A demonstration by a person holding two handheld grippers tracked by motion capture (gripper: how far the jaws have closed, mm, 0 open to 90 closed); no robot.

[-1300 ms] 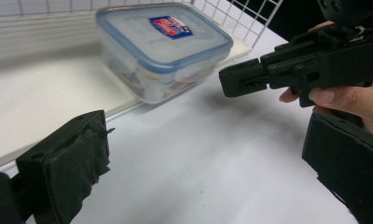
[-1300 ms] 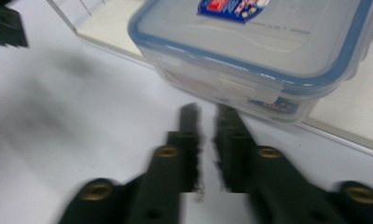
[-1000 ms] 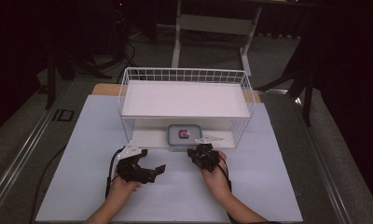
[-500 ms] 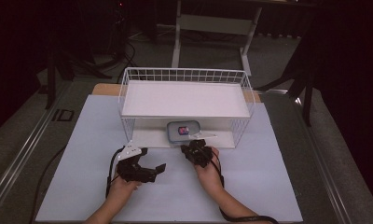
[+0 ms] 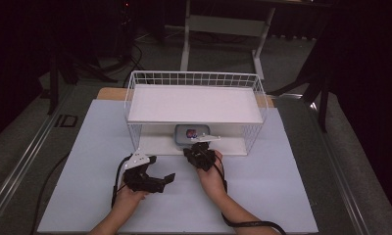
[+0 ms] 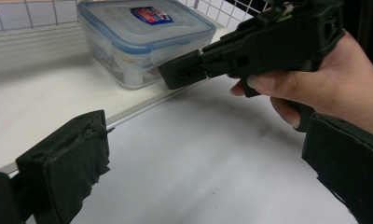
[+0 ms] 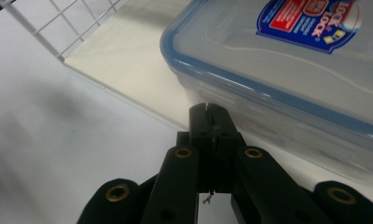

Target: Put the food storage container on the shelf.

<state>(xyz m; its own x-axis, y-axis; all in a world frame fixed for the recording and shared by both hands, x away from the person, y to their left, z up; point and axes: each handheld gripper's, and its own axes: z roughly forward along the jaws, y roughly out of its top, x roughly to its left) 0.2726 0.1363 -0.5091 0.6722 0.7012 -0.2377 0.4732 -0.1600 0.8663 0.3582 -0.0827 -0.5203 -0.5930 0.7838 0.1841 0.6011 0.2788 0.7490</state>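
A clear plastic food box (image 5: 189,134) (image 6: 145,37) (image 7: 287,70) with a blue-rimmed lid and a red-and-blue label sits on the lower level of a white wire shelf rack (image 5: 194,105). My right gripper (image 5: 200,151) (image 6: 184,74) (image 7: 208,116) is shut, jaws pressed together with nothing between them, its tip just at the box's near side. My left gripper (image 5: 165,180) (image 6: 212,168) stands open on the white table, lower left of the right one, holding nothing.
The rack's upper shelf (image 5: 196,103) overhangs the box. White wire mesh walls (image 7: 63,28) bound the rack's sides. A white mat (image 5: 282,186) covers the table, with grey floor and a dark stand (image 5: 223,24) beyond. Cables (image 5: 253,225) trail from the grippers.
My right gripper has moved forward and a little left toward the rack, ending with its tip at the box. The left gripper has stayed put.
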